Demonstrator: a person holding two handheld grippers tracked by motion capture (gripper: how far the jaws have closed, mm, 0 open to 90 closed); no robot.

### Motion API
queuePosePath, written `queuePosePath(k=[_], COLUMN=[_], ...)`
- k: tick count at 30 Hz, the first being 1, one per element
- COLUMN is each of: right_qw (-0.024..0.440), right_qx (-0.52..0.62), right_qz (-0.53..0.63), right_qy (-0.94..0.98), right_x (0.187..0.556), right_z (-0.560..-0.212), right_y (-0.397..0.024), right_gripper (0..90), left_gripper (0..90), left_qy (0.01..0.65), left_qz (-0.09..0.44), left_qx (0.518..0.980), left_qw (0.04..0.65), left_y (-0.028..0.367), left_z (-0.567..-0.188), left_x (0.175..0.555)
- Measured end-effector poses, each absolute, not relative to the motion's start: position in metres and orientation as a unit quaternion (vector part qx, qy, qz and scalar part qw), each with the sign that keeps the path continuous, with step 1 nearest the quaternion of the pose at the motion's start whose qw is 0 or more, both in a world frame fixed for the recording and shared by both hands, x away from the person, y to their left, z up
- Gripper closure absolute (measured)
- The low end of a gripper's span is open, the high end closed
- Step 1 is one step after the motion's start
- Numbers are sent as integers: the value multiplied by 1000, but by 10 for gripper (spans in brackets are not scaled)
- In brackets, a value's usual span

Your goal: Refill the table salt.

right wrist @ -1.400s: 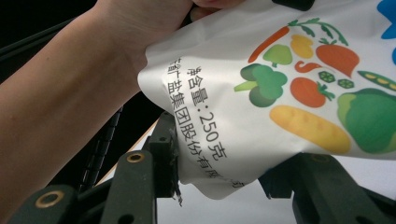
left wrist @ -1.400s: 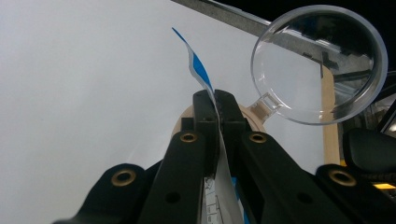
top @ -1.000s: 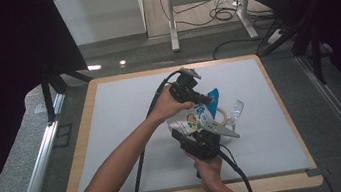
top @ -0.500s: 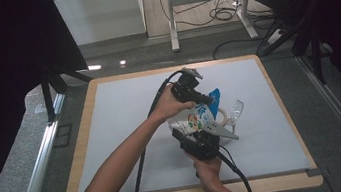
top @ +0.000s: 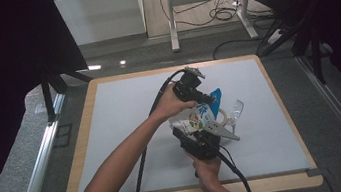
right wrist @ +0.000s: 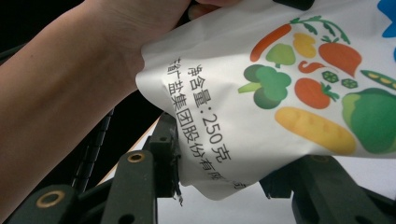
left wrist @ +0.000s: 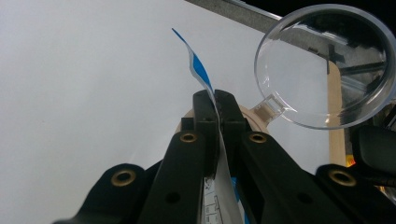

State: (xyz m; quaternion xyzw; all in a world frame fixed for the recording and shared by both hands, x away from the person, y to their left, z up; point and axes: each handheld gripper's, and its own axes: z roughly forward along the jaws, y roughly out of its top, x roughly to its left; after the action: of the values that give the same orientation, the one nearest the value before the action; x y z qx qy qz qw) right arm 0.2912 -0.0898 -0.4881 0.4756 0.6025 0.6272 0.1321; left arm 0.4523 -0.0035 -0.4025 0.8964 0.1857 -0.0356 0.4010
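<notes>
A white pouch [top: 199, 117] printed with vegetables and Chinese text [right wrist: 280, 93] hangs over the middle of the white mat, held between both grippers. My left gripper [top: 207, 99] is shut on its thin blue-striped top edge [left wrist: 198, 70], jaws pinched together [left wrist: 216, 100]. From below, my right gripper [top: 195, 132] clamps the pouch's bottom corner, one jaw on each side of it [right wrist: 224, 179]. A person's left hand [top: 172, 106] and forearm [right wrist: 70, 93] reach in beside the pouch.
A clear round plastic lid [left wrist: 327, 60] on a beige ring [top: 223, 117] lies on the mat just right of the pouch [top: 235, 109]. The white mat [top: 120, 113] sits on a wood-edged board. Black cables [top: 140, 166] trail toward the front edge.
</notes>
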Motion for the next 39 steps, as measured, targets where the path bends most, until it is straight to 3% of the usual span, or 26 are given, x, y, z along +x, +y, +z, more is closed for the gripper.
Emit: queuePosePath(k=[39], right_qw=[124], right_qx=[467], right_qz=[625], right_qy=[613], right_x=[293], right_z=[-487], right_y=[-90], right_gripper=[572], left_gripper=[896], left_qy=[189], left_qz=[-30], left_qx=[897], left_qw=[398], left_y=[0], left_z=[-403], left_x=[452])
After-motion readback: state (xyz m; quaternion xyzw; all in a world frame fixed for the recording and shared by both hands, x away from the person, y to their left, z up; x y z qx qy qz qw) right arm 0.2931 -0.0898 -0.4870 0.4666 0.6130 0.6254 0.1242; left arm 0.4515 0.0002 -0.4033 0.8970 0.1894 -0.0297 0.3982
